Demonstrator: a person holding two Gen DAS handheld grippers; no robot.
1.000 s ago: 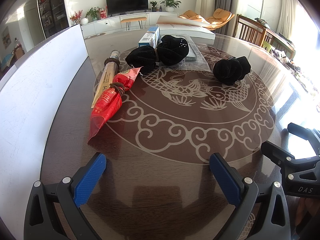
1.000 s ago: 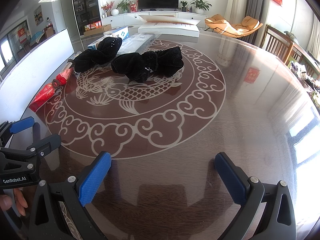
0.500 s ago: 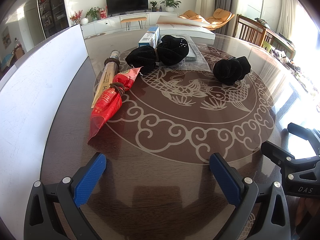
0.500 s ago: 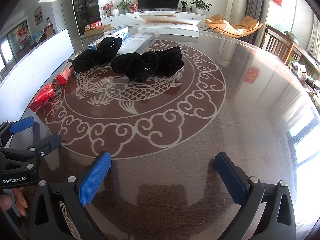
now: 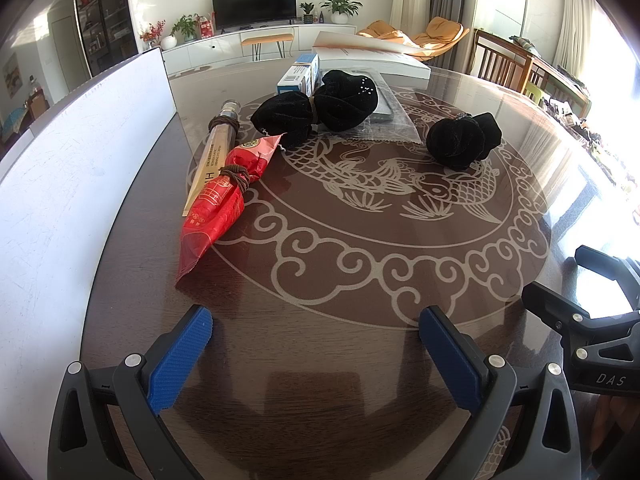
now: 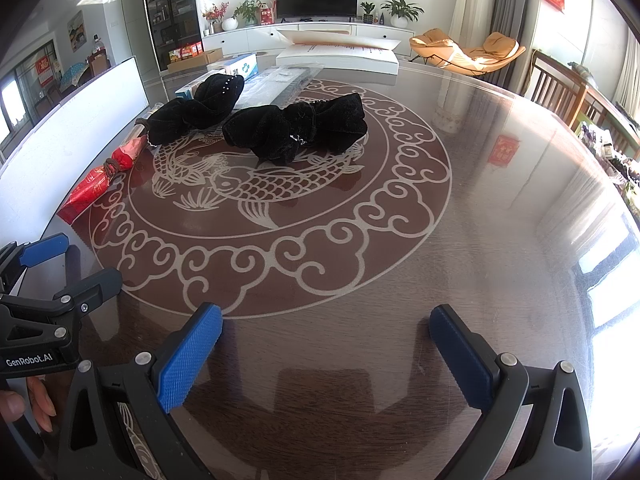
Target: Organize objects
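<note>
Left wrist view: the left gripper (image 5: 316,344) sits low at 6 o'clock over a round dark wooden table with a pale carp-and-cloud pattern (image 5: 360,240); its blue-padded fingers (image 5: 180,358) are spread wide and hold nothing; at 11 o'clock lies a red foil packet tied with brown cord (image 5: 222,196), touching a long clear tube of beige sticks bound with cord (image 5: 214,156) on its far side; at 12 o'clock rests a black velvet cloth bundle cinched in the middle (image 5: 320,108), with a blue-and-white carton (image 5: 298,76) just behind it and a clear plastic sleeve (image 5: 392,120) beside it; at 1 o'clock a second black velvet bundle (image 5: 464,140) lies apart on the carp; a tall white board (image 5: 76,160) stands along the table edge at 9 o'clock; the right gripper's black frame shows at 4 o'clock.

Right wrist view: the right gripper (image 6: 326,346) at 6 o'clock is also spread wide and empty; the second black velvet bundle (image 6: 296,130) lies at 12 o'clock, the first bundle (image 6: 196,108) just beyond at 11 o'clock, the red packet (image 6: 100,180) at 10 o'clock; a flat white box (image 6: 340,54) lies at the far edge.
</note>
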